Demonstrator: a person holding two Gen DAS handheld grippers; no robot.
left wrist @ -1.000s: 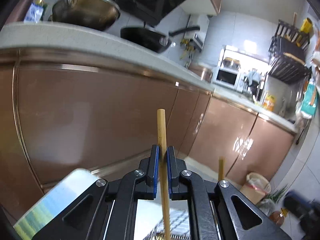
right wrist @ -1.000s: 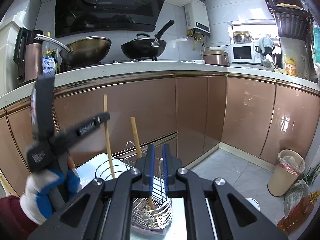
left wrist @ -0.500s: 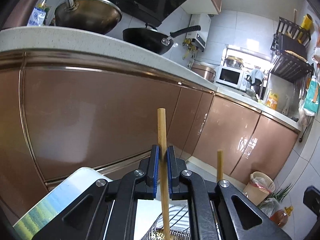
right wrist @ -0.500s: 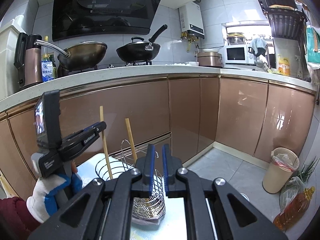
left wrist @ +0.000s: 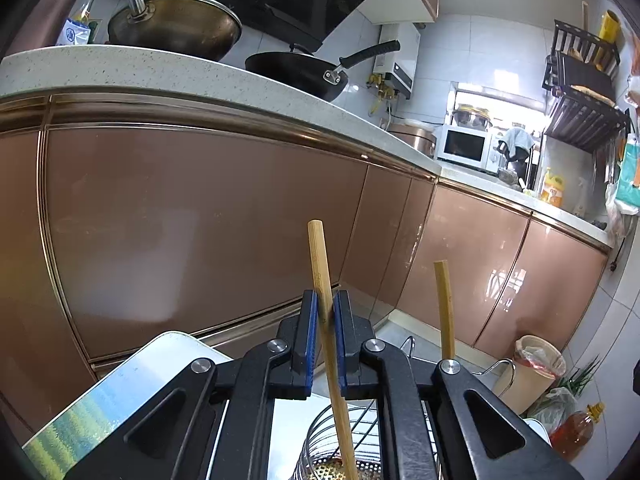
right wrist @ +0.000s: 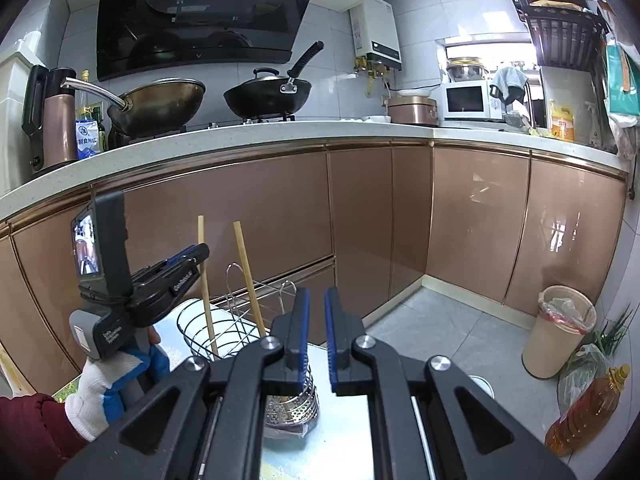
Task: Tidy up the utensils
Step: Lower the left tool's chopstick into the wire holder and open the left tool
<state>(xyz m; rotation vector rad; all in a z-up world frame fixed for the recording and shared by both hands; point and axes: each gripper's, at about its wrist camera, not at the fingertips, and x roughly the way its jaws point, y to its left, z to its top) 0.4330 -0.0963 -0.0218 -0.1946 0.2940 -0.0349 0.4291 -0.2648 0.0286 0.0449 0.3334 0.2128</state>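
Note:
My left gripper (left wrist: 326, 320) is shut on a bamboo chopstick (left wrist: 320, 264) that stands nearly upright, its lower end down inside the wire utensil holder (left wrist: 320, 440). A second chopstick (left wrist: 444, 308) leans in the holder to the right. In the right wrist view a gloved hand (right wrist: 100, 388) holds the left gripper (right wrist: 198, 254) on the chopstick (right wrist: 202, 240), over the holder (right wrist: 192, 320); the other chopstick (right wrist: 248, 280) stands beside it. My right gripper (right wrist: 314, 320) is shut with nothing between its pads, in front of the holder.
The holder stands on a small table (right wrist: 340, 432) with a printed top (left wrist: 120, 392). Brown cabinet doors (right wrist: 260, 216) run behind it under a white counter (right wrist: 240, 132) with two woks. A bin (right wrist: 558, 332) and an oil bottle (right wrist: 588, 404) stand on the floor at the right.
The left gripper keeps its hold on the chopstick and more of the wire holder shows under it. The right view has slid slightly sideways, so the left gripper sits further in.

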